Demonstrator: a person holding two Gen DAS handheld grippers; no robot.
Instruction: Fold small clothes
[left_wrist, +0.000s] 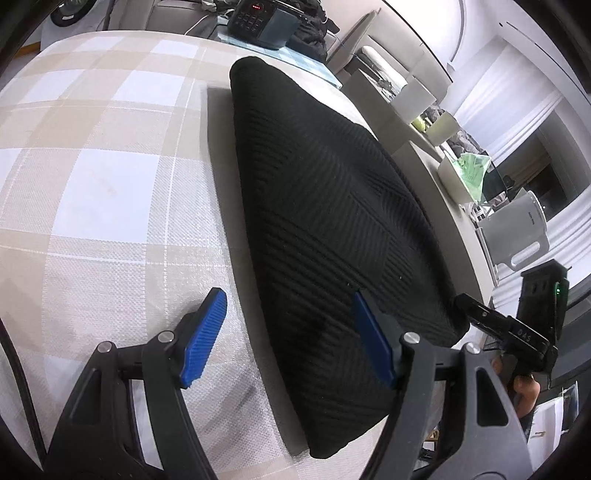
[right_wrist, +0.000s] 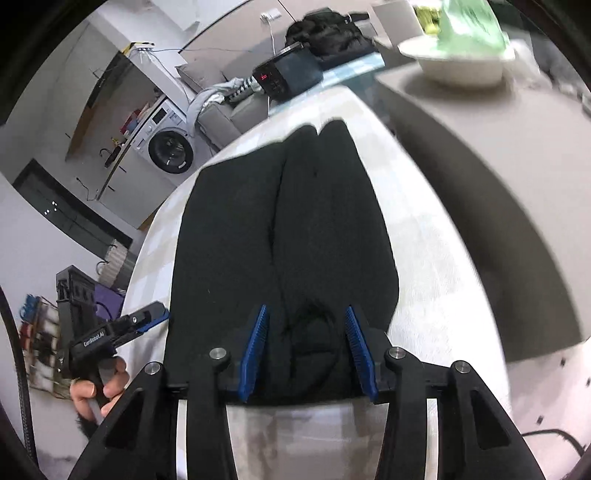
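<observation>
**Black knit garment folded on the checked cloth, both grippers at its near end**

A beige-and-white checked tablecloth (left_wrist: 110, 177) covers the work surface. On it lies the black ribbed knit garment (left_wrist: 332, 206), folded into a long narrow shape that runs away from both cameras; in the right wrist view two lengthwise folds meet along a seam down its middle.

To the right of the table stands a grey counter (right_wrist: 461, 155) bearing a white bowl (right_wrist: 461, 70) with something pale green in it. Past the far end of the table sits a dark appliance with red digits (right_wrist: 280, 79), and a white washing machine (right_wrist: 168, 144) stands further back.

The right gripper (right_wrist: 306, 349) hangs over the near end of the garment, its blue pads partly apart with the fabric's edge between them; whether they press on it cannot be told.

The left gripper (left_wrist: 286, 339) has its pads wide apart, holding nothing: one is over bare cloth, the other over the garment's edge. A hand (right_wrist: 98, 387) grips its handle.
</observation>
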